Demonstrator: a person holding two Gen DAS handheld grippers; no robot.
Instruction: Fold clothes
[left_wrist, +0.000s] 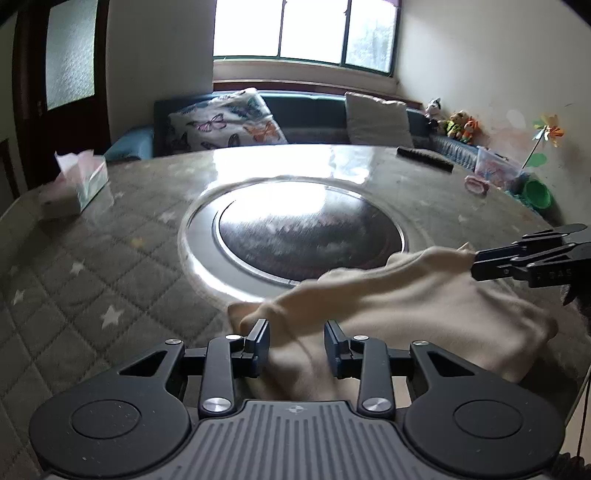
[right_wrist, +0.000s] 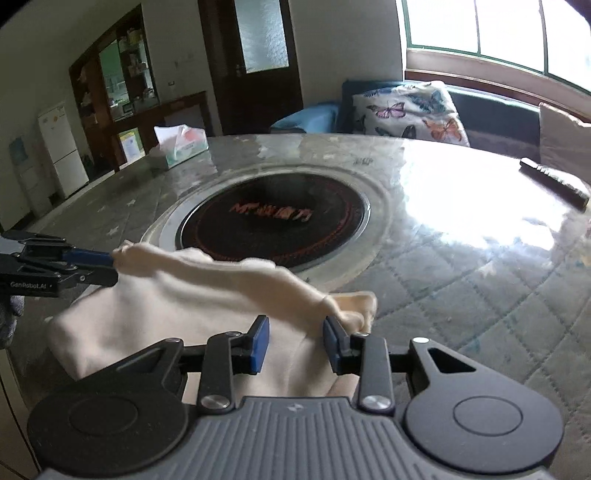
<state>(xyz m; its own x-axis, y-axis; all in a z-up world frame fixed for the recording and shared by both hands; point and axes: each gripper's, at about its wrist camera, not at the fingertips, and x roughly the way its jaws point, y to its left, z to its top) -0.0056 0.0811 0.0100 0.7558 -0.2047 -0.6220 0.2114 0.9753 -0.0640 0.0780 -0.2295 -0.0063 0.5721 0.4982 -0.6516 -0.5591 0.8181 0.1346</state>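
Observation:
A cream garment (left_wrist: 406, 306) lies bunched on the near side of the table, its upper edge lifted and stretched between both grippers. In the left wrist view my left gripper (left_wrist: 295, 343) grips that edge at the cloth's left end, with fabric filling the gap between its fingers. My right gripper (left_wrist: 474, 264) pinches the far right corner. In the right wrist view the garment (right_wrist: 177, 314) hangs from my right gripper (right_wrist: 295, 343), and my left gripper (right_wrist: 110, 266) holds the other corner at the left.
The table (left_wrist: 110, 277) has a grey quilted star cover under glass, with a round black cooktop (left_wrist: 306, 236) set in its middle. A tissue box (left_wrist: 85, 181) stands far left. A dark remote (left_wrist: 424, 158), a green cup (left_wrist: 537, 192) and toys sit at the far right.

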